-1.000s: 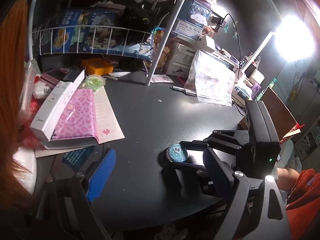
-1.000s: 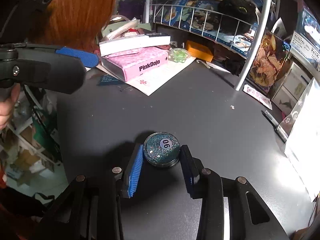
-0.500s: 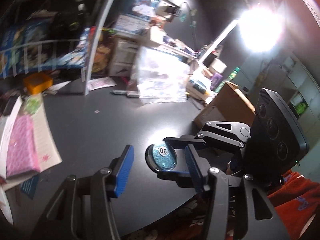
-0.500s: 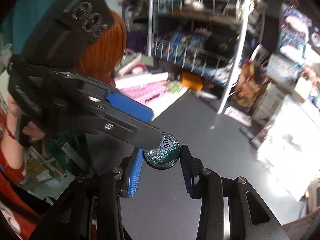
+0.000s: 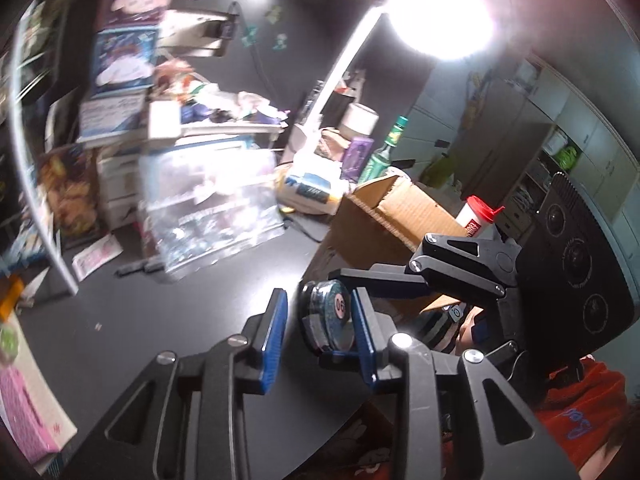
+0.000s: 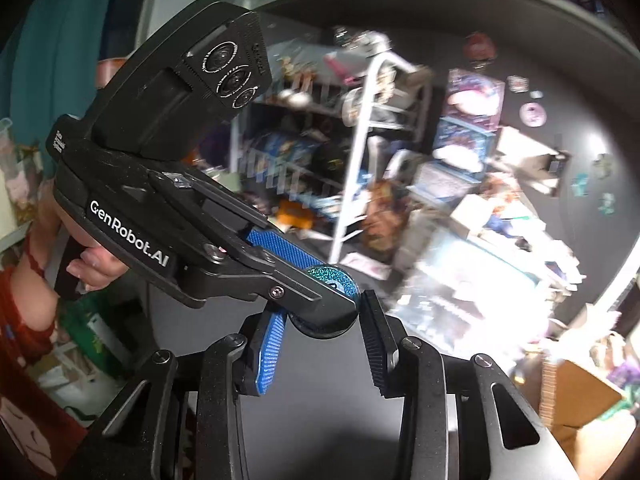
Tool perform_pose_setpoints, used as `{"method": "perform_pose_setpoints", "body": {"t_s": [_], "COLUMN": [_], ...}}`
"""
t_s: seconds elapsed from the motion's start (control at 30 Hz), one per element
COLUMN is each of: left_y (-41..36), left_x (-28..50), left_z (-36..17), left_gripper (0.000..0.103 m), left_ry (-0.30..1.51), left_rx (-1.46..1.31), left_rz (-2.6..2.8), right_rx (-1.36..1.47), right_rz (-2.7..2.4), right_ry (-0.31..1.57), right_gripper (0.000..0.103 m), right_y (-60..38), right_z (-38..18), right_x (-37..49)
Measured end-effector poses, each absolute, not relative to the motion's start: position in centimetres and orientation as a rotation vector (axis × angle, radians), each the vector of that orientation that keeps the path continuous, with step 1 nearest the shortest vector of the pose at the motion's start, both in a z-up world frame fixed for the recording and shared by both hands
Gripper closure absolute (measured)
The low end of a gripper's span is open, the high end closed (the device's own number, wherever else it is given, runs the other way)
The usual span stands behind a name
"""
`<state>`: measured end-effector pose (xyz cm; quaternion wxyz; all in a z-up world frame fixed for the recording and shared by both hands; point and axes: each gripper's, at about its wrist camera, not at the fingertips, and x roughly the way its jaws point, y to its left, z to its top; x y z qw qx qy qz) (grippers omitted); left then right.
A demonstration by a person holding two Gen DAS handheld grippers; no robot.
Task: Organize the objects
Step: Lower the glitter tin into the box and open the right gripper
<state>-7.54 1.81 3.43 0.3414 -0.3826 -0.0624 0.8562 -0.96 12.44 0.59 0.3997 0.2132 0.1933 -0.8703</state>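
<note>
**A:** So, where is the glitter jar [image 5: 334, 318] at this moment?

**B:** It is in the air above the dark table [image 5: 160, 320], tipped on its side, with the "06" sticker turned toward my left camera. My right gripper [image 6: 324, 312] is clamped on its round wall. My left gripper [image 5: 318, 300] stands around the 2 flat faces, lid and base, but it is not closed: I see a gap between the jar and 1 blue pad [image 5: 274, 340].

**A:** How do you think it will handle?

**B:** I judge it light and stiff, a small hard plastic pot. The wall looks smooth and round, so it may roll or slip between the pads. The flat faces give a more secure hold, I believe, but pressing on the lid must be gentle. If the lid opens, the glitter will go everywhere.

**A:** What is inside the containers?

**B:** The jar is filled with teal glitter, seen through the clear lid. Beyond it stands an open cardboard box [image 5: 384, 208], but its inside is hidden from me. A cup with a red lid [image 5: 478, 220] is behind the box, closed. The clear plastic bag [image 5: 208, 216] on the table holds something I cannot make out, because of the blur.
</note>
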Motion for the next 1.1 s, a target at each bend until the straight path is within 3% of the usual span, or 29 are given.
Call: {"method": "perform_pose_setpoints", "body": {"t_s": [0.53, 1.03, 1.1], "left_y": [16.6, 21.5, 21.7], "left_x": [-13.1, -16.9, -16.8], "left_z": [6.0, 2.6, 2.5], "left_gripper": [0.085, 0.087, 0.082], "left_ry": [-0.011, -0.003, 0.010], "left_rx": [-0.966, -1.108, -1.113], "left_rz": [2.011, 1.924, 1.930], "right_rx": [0.610, 0.890, 0.917], "right_rz": [-2.488, -2.476, -2.491], "right_ry": [0.392, 0.297, 0.323], "right_gripper": [0.070, 0.070, 0.070], "right_y": [25.0, 29.5, 29.4], "right_z": [3.1, 0.8, 0.5], "right_x": [-3.3, -7.0, -7.1]}}
